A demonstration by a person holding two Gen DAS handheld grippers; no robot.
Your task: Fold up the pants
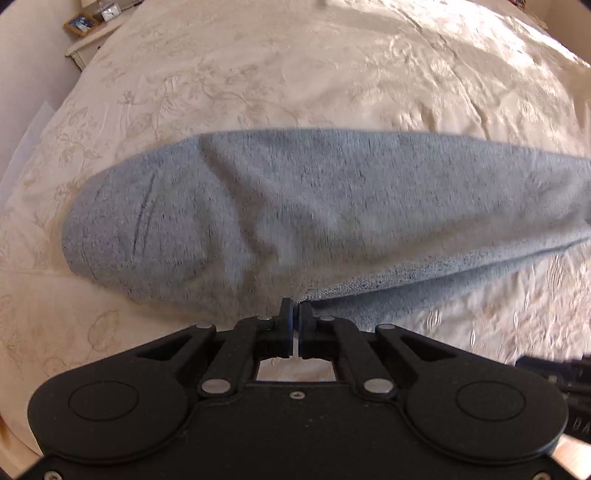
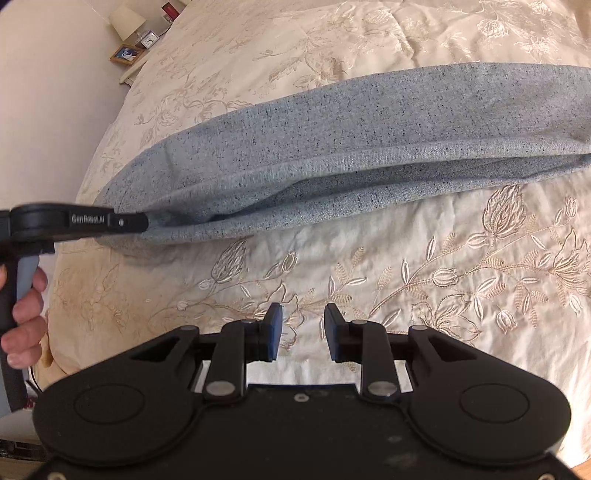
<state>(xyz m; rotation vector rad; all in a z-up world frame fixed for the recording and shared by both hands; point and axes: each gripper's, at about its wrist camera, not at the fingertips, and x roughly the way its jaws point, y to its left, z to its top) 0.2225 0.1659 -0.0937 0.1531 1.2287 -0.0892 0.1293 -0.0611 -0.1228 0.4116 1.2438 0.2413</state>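
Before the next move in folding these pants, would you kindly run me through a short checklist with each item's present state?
1. Left gripper shut on the pants edge: ok.
2. Upper layer lifted off the lower: ok.
3. Right gripper open and empty: ok.
4. Right gripper at the fabric: not ok, it is over bare bedspread.
5. Far pants end lying flat: cannot tell, out of frame.

One pair of grey pants (image 2: 332, 122), two grippers, left gripper (image 1: 295, 308), right gripper (image 2: 303, 317), one embroidered bedspread (image 2: 406, 258), one lamp (image 2: 127, 20), one framed picture (image 2: 125, 54)
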